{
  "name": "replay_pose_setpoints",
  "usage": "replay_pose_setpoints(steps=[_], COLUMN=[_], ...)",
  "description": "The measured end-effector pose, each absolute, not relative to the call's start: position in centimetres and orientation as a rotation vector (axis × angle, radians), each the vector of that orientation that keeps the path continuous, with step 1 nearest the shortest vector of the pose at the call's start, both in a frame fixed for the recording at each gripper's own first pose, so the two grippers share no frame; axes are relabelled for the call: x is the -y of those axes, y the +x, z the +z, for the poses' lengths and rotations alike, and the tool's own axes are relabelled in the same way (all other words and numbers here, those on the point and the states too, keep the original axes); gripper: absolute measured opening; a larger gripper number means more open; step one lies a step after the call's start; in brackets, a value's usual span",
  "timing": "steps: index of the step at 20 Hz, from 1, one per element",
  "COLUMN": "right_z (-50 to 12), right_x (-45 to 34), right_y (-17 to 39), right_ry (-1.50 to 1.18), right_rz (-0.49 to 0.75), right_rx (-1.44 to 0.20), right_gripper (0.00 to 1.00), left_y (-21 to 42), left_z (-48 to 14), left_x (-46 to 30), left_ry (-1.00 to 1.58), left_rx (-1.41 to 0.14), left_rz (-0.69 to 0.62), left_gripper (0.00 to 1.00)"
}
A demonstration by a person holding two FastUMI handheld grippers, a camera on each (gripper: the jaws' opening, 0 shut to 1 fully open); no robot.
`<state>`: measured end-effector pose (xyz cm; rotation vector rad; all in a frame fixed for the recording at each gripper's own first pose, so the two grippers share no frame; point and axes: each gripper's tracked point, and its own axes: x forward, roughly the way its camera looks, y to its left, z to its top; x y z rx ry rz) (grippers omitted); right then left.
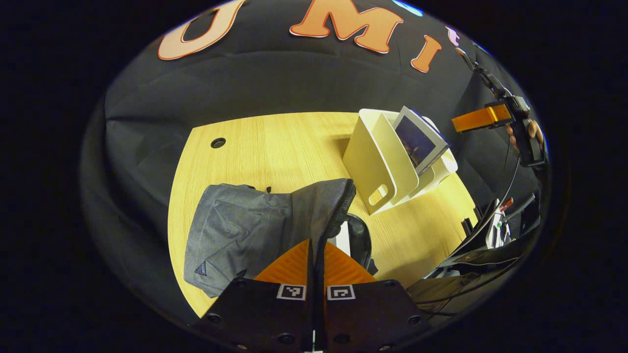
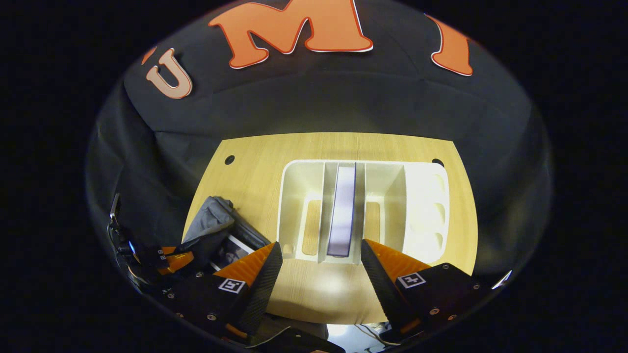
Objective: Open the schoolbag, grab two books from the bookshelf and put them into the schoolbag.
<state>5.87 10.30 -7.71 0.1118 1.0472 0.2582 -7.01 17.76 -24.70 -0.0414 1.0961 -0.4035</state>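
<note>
1. Nearest the left gripper view's lens, the left gripper [image 1: 315,252] is seen with its fingers pressed together on the raised edge of the grey schoolbag's [image 1: 235,230] opening flap, which is held up between them.
2. Wide-spread jaws are shown by the right gripper [image 2: 321,262] in the right gripper view; nothing is held, and it hangs above the table's near edge, in front of the bookshelf.
3. One book [image 2: 342,211] is seen standing on edge in a middle slot of the white bookshelf [image 2: 427,215]; in the left gripper view it leans to one side.
4. The schoolbag is laid on the wooden table [image 1: 274,147], beside the bookshelf and apart from it.
5. A pale, book-like edge is glimpsed inside the opened bag; what it is cannot be told.
6. A hand [image 1: 527,132] gripping the right gripper is seen far off in the left gripper view.
</note>
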Motion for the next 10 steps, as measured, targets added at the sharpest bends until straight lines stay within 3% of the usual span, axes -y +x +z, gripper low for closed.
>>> replay_pose_setpoints(steps=[8, 9, 10], right_z=[-12.4, -13.0, -13.6], right_x=[-10.1, -10.2, -10.3], right_y=[9.8, 10.1, 10.5], right_ry=[0.095, 0.095, 0.091], right_rz=[0.255, 0.252, 0.251], right_rx=[-1.151, -1.166, -1.178], right_gripper=[0.94, 1.00, 0.91], left_y=[-7.1, -7.1, -7.1], left_z=[-24.8, -24.8, -24.8], left_x=[-17.8, -17.8, -17.8], left_ry=[-0.050, -0.051, -0.052], left_rx=[-1.111, -1.113, -1.114], left_rz=[-0.351, -0.343, -0.338], left_gripper=[0.02, 0.02, 0.02])
